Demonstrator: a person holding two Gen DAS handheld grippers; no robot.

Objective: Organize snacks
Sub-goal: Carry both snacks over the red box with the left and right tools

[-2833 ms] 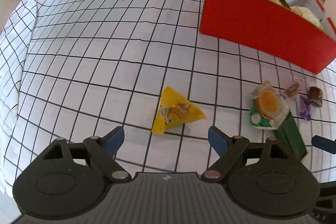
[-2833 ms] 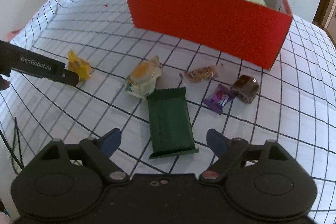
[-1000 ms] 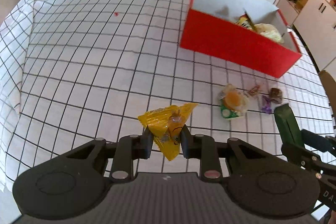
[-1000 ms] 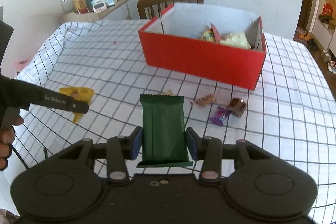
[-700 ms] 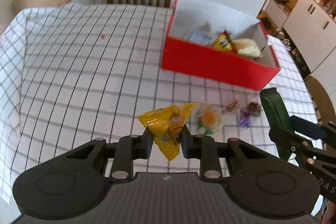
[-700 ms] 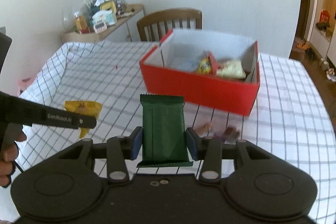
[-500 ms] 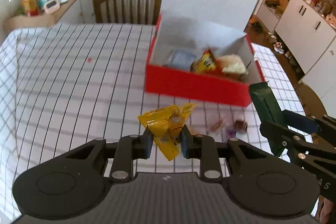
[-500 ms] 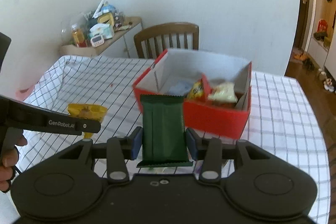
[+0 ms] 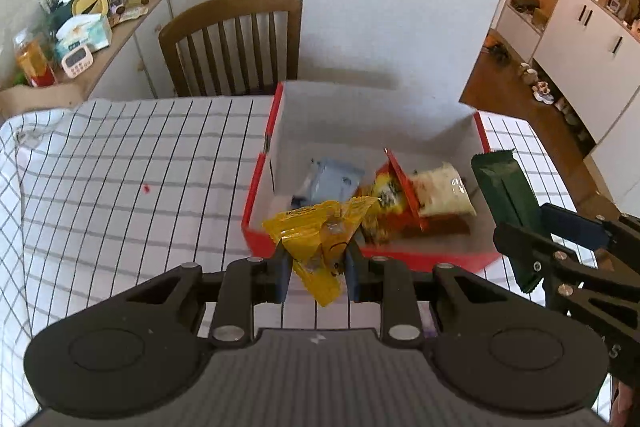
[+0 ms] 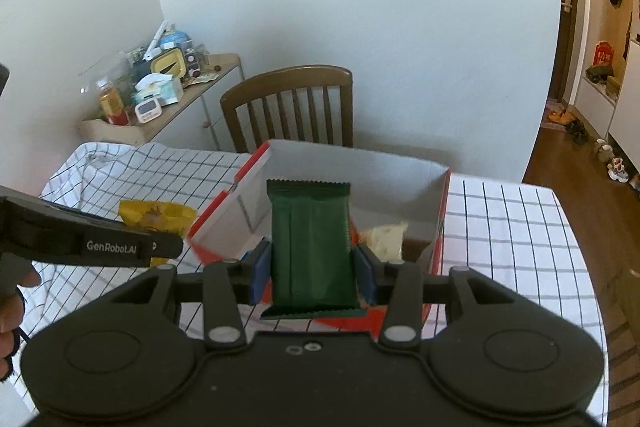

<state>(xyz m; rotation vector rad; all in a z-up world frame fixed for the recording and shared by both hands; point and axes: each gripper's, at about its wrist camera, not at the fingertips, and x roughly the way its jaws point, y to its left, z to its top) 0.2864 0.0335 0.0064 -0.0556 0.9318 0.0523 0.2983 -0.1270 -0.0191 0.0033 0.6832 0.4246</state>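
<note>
White walls, a wooden chair (image 9: 236,39) and a side shelf full of small things stand behind the table (image 9: 120,163), which has a checked cloth on it. On the table sits a red box (image 9: 256,195) with white inside walls.

The left gripper (image 9: 314,267) has its jaws squeezed narrow on a yellow snack bag (image 9: 320,231). The bag hangs right over the near left corner of the box. The right gripper (image 10: 312,275) has its jaws closed on a green bar (image 10: 310,239), and the bar's long side points straight ahead at the box. Both snacks are up in the air, just at the near edge, so the box lies ahead and below them. The left one looks a bit nearer.

Inside the box lie a grey-blue pack (image 9: 332,179), an orange and yellow bag (image 9: 388,203), and a pale bag (image 9: 440,191). There may be something brown under them, but it is hard to tell.
</note>
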